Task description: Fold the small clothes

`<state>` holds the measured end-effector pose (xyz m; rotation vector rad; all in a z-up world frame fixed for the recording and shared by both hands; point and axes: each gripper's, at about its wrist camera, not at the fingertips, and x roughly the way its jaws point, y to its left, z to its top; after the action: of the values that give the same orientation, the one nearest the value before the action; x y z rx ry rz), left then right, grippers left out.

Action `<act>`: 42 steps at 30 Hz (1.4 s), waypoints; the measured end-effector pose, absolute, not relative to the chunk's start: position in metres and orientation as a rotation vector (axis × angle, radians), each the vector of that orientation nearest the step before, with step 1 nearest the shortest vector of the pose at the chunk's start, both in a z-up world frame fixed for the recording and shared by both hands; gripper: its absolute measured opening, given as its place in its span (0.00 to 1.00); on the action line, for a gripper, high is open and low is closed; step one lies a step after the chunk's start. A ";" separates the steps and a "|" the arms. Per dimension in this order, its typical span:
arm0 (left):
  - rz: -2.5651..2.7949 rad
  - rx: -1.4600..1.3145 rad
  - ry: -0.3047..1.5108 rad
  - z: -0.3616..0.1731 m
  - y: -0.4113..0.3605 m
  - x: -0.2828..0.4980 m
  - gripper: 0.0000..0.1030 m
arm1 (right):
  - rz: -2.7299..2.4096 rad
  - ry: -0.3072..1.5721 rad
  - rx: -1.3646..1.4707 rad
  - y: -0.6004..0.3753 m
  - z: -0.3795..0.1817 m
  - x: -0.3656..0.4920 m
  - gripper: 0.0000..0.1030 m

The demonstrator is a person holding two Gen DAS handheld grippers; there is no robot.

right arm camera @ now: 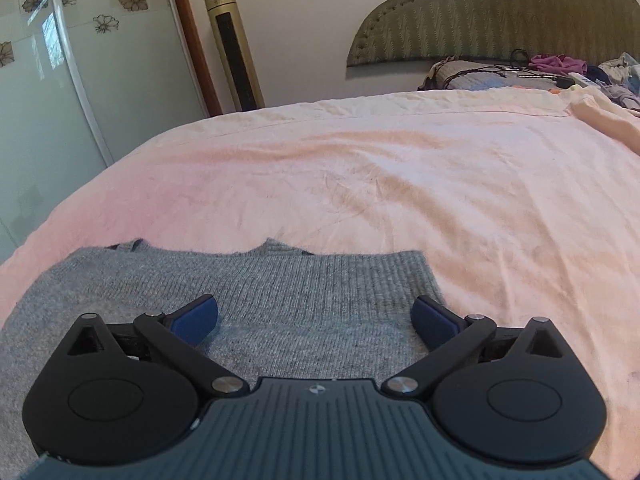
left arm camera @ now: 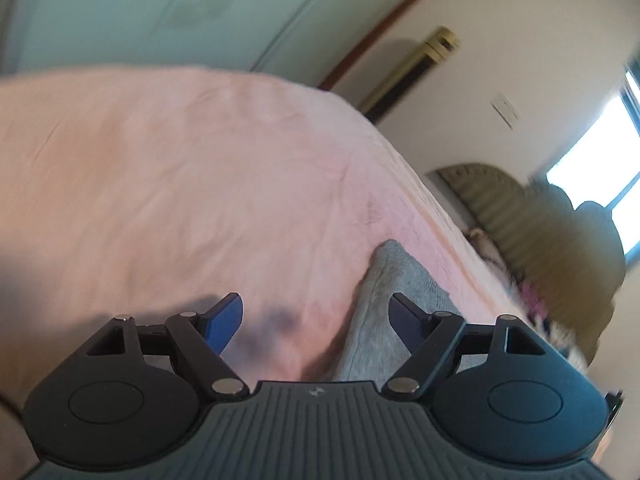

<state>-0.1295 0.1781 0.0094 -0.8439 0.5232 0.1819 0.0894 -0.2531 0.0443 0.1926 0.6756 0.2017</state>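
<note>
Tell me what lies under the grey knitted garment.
The grey knitted garment lies flat on the pink bedsheet, which shows all round its far edges. Whether anything is tucked beneath the knit cannot be seen; the fabric covers it.

Pink-sheeted bed (right arm camera: 400,184), padded headboard (right arm camera: 500,16), bright window (left arm camera: 600,152)
</note>
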 end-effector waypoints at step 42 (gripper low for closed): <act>-0.222 0.307 0.379 0.025 -0.045 -0.131 0.06 | 0.763 1.123 0.132 -0.049 0.077 0.123 0.41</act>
<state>-0.1310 -0.0446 0.0248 0.3074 0.3788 -0.2220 0.1229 -0.0493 0.0771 0.1318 1.1230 0.7634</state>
